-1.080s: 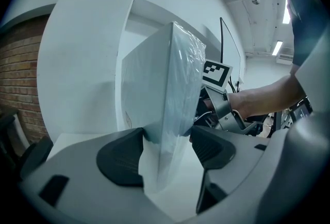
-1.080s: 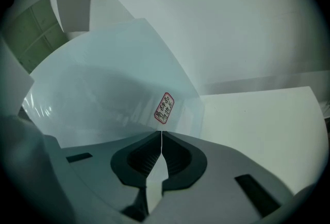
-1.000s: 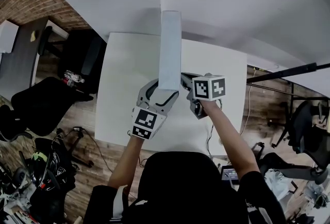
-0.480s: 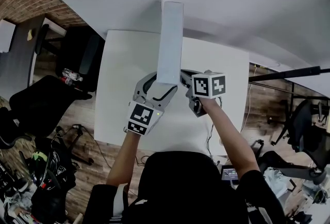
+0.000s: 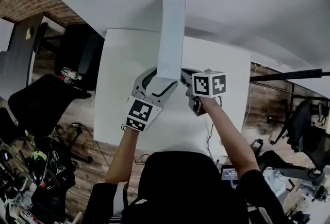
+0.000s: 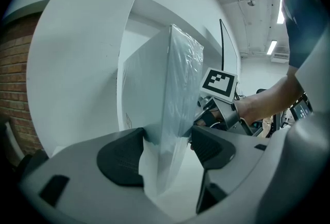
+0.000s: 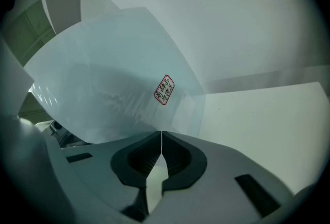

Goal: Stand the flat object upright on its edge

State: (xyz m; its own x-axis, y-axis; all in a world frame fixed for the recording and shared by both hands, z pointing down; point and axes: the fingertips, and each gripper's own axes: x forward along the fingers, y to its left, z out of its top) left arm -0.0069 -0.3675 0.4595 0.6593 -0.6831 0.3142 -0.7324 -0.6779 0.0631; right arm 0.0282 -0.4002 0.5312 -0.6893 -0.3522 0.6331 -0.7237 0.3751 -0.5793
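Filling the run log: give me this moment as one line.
wrapped panel: held upright, contact with table unclear | left tool: clamped across its thickness | right tool: shut on its wrap edge

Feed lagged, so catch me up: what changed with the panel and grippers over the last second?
The left gripper slid up-picture and slightly left; the top edge of the panel climbed in the head view. No grasp changed: the left fingers still clamp the panel's foot, and the right gripper stays shut at its lower edge, unmoved.
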